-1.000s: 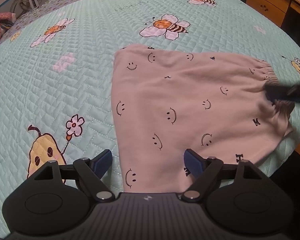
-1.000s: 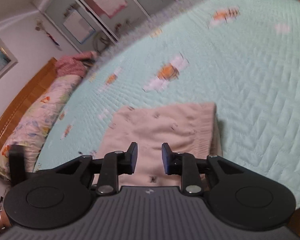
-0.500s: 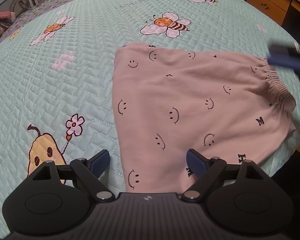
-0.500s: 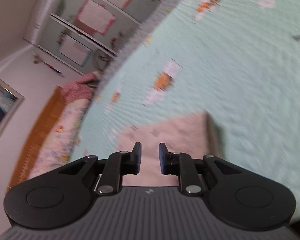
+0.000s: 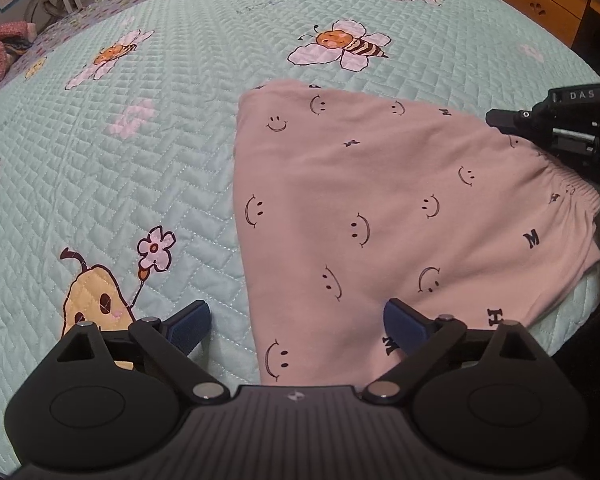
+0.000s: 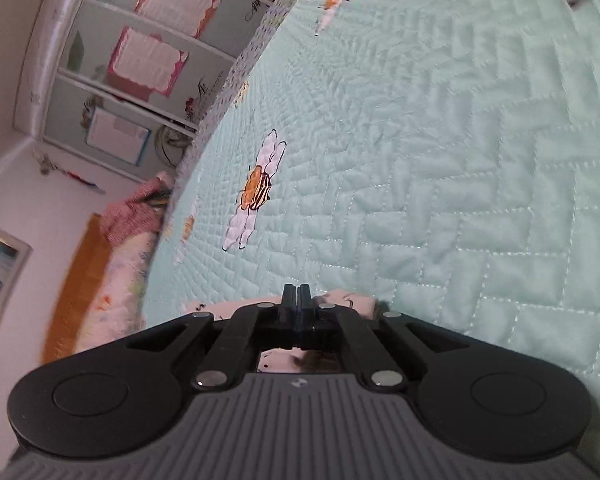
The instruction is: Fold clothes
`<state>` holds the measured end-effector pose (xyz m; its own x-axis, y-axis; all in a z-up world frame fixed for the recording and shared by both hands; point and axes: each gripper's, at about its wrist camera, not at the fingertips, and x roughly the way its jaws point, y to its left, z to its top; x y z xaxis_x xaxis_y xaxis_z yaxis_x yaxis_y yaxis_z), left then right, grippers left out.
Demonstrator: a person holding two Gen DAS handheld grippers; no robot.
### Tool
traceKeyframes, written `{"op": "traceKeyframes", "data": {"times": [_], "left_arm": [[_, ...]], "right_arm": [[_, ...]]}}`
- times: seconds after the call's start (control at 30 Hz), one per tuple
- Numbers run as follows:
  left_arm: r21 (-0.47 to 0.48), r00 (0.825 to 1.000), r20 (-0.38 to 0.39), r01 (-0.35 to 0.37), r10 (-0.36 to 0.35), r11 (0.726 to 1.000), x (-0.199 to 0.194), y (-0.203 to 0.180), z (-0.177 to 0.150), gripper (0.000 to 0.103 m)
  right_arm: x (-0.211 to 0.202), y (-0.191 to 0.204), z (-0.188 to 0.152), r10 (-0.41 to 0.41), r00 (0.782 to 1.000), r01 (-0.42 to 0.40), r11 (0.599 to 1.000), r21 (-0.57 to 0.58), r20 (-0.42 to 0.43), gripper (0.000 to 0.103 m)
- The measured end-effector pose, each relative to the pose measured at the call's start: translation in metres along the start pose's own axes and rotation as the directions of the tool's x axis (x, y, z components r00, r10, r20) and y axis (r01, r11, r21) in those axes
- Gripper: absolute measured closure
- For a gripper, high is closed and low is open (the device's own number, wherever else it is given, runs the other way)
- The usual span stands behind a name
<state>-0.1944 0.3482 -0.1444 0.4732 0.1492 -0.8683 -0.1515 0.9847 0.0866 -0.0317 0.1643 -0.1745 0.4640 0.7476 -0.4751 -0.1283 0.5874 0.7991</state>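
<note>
Pink shorts (image 5: 380,208) flat on quilt (image 5: 140,168), left hand-held gripper (image 5: 298,322) spreading, empty; right hand-held gripper (image 6: 296,294) pressed together.

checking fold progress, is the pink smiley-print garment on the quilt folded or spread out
Folded. The pink smiley-print garment lies doubled on the mint quilt, with layered edges showing at its elastic waistband.

You've got loads of open quilt (image 5: 172,128) left of and beyond the pink garment (image 5: 380,200). Only the right gripper (image 5: 500,120) crowds the garment's right edge, wooden drawers (image 5: 540,4) past the bed's far-right corner.
</note>
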Motion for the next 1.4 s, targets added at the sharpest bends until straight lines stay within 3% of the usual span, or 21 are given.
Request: {"op": "traceKeyframes", "data": {"times": [0.07,0.23,0.33,0.4,0.47,0.53,0.63,0.77,0.87,0.97,1.03,1.13,1.2,1.27,1.4], "left_arm": [[0.003,1.0,0.001,-0.005,0.005,1.0,-0.001,-0.001,0.0,0.005],[0.0,1.0,-0.002,-0.004,0.004,1.0,0.0,0.0,0.0,0.005],[0.002,1.0,-0.005,-0.004,0.004,1.0,0.0,0.0,0.0,0.005],[0.001,1.0,-0.006,-0.005,0.005,1.0,0.0,0.0,0.0,0.005],[0.004,1.0,-0.007,-0.009,0.009,1.0,-0.001,-0.001,0.0,0.005],[0.009,1.0,-0.008,-0.015,0.015,1.0,-0.001,-0.003,0.001,0.005],[0.018,1.0,-0.01,-0.024,0.025,1.0,-0.002,-0.005,0.002,0.005],[0.018,1.0,-0.013,-0.028,0.028,0.999,-0.002,-0.006,0.003,0.005],[0.022,0.999,-0.013,-0.034,0.034,0.999,-0.002,-0.008,0.003,0.005],[0.026,0.999,-0.012,-0.038,0.038,0.999,-0.002,-0.009,0.004,0.005],[0.025,0.999,-0.014,-0.037,0.037,0.999,-0.002,-0.009,0.004,0.005],[0.025,0.999,-0.017,-0.038,0.038,0.999,-0.002,-0.009,0.005,0.005],[0.024,0.999,-0.017,-0.038,0.038,0.999,-0.002,-0.009,0.005,0.005],[0.023,0.999,-0.017,-0.039,0.039,0.999,-0.002,-0.009,0.005,0.005],[0.018,0.999,-0.022,-0.037,0.037,0.999,-0.001,-0.009,0.005,0.005]], "right_arm": [[-0.006,0.008,-0.002,-0.007,1.0,0.007,1.0,-0.008,0.009,0.101],[-0.038,0.028,-0.016,0.062,0.997,-0.062,0.998,-0.021,0.039,0.08],[-0.054,0.037,-0.032,0.089,0.996,-0.088,0.994,-0.06,0.003,0.074],[-0.056,0.032,-0.043,0.061,0.998,-0.064,0.994,-0.094,-0.03,0.07],[-0.056,0.026,-0.053,0.024,0.998,-0.032,0.991,-0.13,-0.062,0.073],[-0.055,0.011,-0.055,0.021,0.998,-0.028,0.993,-0.118,-0.057,0.099],[-0.059,0.012,-0.052,0.014,0.999,-0.018,0.995,-0.103,-0.049,0.103],[-0.066,0.03,-0.055,0.032,0.998,-0.04,0.988,-0.149,-0.056,0.072],[-0.069,0.038,-0.058,0.038,0.997,-0.051,0.982,-0.181,-0.072,0.07],[-0.066,0.02,-0.06,0.007,0.996,-0.019,0.991,-0.134,-0.089,0.083],[-0.072,0.016,-0.058,0.026,0.997,-0.032,0.995,-0.089,-0.075,0.083],[-0.085,0.024,-0.051,0.04,0.999,-0.043,0.994,-0.096,-0.032,0.077],[-0.093,0.028,-0.039,0.035,0.999,-0.033,0.994,-0.107,0.014,0.065],[-0.095,0.031,-0.029,0.024,0.999,-0.018,0.991,-0.13,0.047,0.059],[-0.08,0.039,-0.019,0.108,0.994,-0.104,0.979,-0.174,0.01,0.059]]}}
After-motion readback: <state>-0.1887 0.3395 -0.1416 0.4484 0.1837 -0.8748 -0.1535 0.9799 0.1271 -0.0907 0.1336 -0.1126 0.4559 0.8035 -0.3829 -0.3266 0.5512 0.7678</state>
